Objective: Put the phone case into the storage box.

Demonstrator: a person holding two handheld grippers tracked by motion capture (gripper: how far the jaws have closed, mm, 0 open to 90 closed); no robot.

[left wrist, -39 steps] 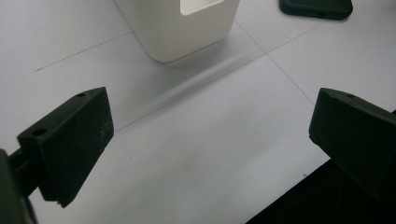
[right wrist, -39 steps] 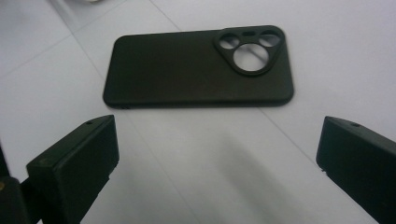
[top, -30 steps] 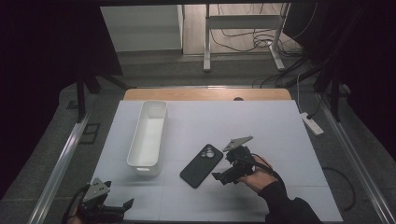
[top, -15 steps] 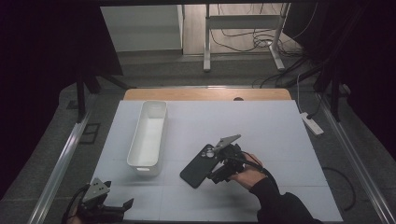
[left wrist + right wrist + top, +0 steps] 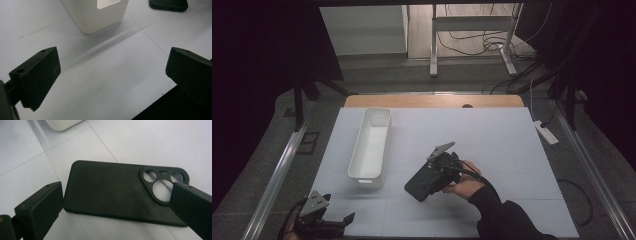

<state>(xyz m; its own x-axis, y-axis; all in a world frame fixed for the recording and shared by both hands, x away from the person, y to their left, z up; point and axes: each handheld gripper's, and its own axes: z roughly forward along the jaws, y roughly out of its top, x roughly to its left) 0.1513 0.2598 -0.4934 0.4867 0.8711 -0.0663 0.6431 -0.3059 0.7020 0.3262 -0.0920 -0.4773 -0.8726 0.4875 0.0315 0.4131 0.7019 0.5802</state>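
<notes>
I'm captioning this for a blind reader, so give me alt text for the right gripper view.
A black phone case lies flat, back up, on the white table, between the open jaws of the right tool. Its camera cutouts sit beside the right-hand jaw, and a corner of a white bin shows at the top.

both tools (image 5: pixel 343 220) (image 5: pixel 432 181) wide open
</notes>
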